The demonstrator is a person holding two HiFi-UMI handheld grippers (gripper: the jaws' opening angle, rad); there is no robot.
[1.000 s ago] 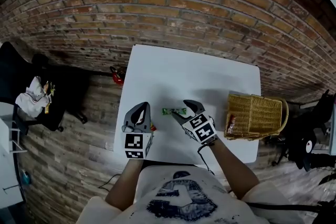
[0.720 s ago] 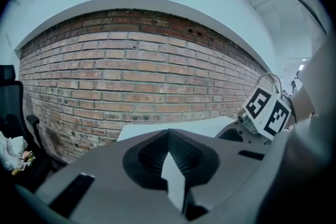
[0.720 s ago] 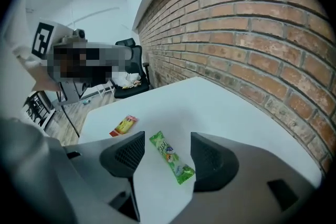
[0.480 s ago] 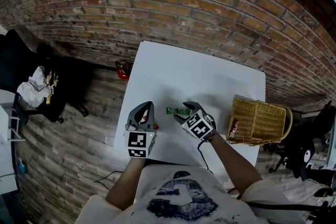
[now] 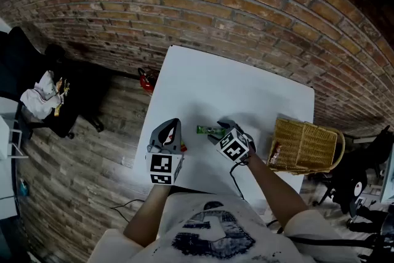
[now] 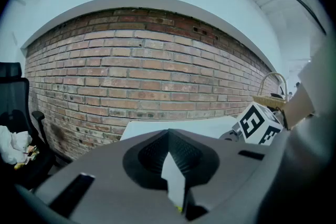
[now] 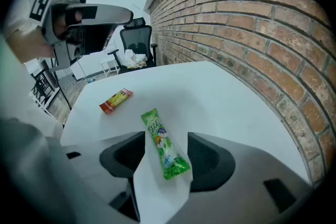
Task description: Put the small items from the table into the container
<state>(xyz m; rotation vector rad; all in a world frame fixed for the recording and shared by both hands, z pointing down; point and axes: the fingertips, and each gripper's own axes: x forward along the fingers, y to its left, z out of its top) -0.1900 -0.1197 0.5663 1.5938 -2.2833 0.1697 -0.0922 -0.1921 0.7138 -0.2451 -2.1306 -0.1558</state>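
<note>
We judge the step in hand to be the pick-up of the green snack packet (image 7: 164,146), which lies flat on the white table (image 5: 246,89) in its near half, about midway between the left and right edges and well apart from the wicker basket (image 5: 306,146) at the right edge. The right gripper (image 7: 166,138) stands with its jaws wide apart, one on each side of the packet's near end and touching neither side of it. The left gripper (image 6: 168,136) has its jaws drawn together at the tips with nothing clamped that we can make out. It rests near the table's front-left corner, just beside a red-and-yellow packet (image 7: 116,100). To do the grip well, we recommend keeping the jaws low against the table so the pads catch the film and do not skim over it. They should close squarely across the packet's width, on the filled body and not on the crimped end seal. The packet should be lifted clear before it is carried right to the basket. The packet is long, narrow and thin, bright green with a pale printed panel. Its film looks glossy and limp, so we expect it to slip or fold under a shallow grip.
</note>
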